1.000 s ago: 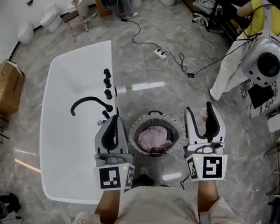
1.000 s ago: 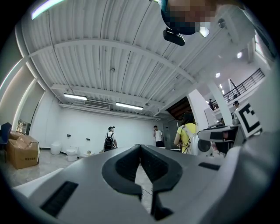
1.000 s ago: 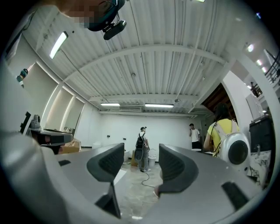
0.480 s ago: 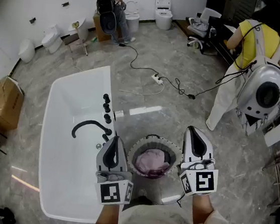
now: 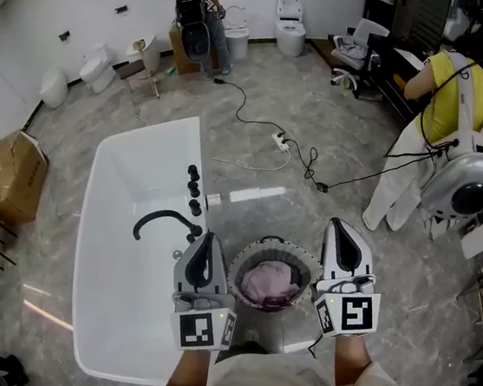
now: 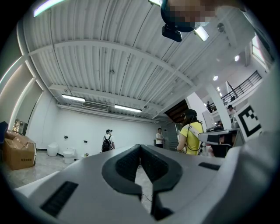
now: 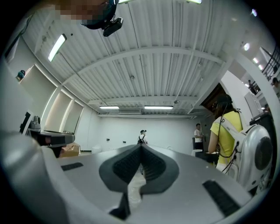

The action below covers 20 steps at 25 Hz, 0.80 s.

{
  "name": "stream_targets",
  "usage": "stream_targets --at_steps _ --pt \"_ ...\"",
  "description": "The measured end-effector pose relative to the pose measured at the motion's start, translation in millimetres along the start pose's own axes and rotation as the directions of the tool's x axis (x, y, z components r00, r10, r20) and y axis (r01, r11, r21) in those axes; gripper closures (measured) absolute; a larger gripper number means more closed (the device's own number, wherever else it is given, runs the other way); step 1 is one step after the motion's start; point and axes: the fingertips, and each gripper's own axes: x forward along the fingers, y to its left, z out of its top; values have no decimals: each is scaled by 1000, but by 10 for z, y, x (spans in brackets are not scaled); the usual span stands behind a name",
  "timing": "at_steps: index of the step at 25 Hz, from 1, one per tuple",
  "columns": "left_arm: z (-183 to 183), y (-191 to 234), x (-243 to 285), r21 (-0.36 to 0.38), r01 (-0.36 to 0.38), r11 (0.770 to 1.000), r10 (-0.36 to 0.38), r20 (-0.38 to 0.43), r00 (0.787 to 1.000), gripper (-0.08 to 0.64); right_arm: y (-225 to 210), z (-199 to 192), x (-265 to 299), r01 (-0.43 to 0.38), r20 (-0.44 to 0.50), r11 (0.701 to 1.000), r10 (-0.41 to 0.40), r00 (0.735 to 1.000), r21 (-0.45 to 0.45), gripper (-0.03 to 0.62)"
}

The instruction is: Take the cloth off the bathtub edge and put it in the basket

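The pink cloth (image 5: 264, 280) lies bunched inside the round basket (image 5: 307, 266), which stands on the floor to the right of the white bathtub (image 5: 90, 213). No cloth shows on the tub's edge. My left gripper (image 5: 207, 238) hovers between the tub's rim and the basket, shut and empty; its jaws meet in the left gripper view (image 6: 140, 146). My right gripper (image 5: 346, 231) hangs just right of the basket. Its jaws have just been closing and now stand shut with nothing between them (image 7: 141, 146). Both grippers point slightly upward into the room.
A black faucet (image 5: 161, 219) and knobs sit on the tub's right rim. A cable with a power strip (image 5: 278, 140) crosses the floor behind the basket. A person in yellow (image 5: 448, 108) stands at the right, another person (image 5: 193, 16) at the back, a cardboard box (image 5: 8, 175) at the left.
The right gripper's jaws went from wide open to shut, empty. The head view has tilted up a little, showing more of the room. Both grippers stay beside the basket.
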Motion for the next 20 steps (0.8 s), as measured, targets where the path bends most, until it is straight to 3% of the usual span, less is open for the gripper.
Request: stream_targets --at_steps 20 --pt "-61 145 226 -25 39 999 -39 -4 999 557 84 -57 225 32 -23 999 -32 999 -34 603"
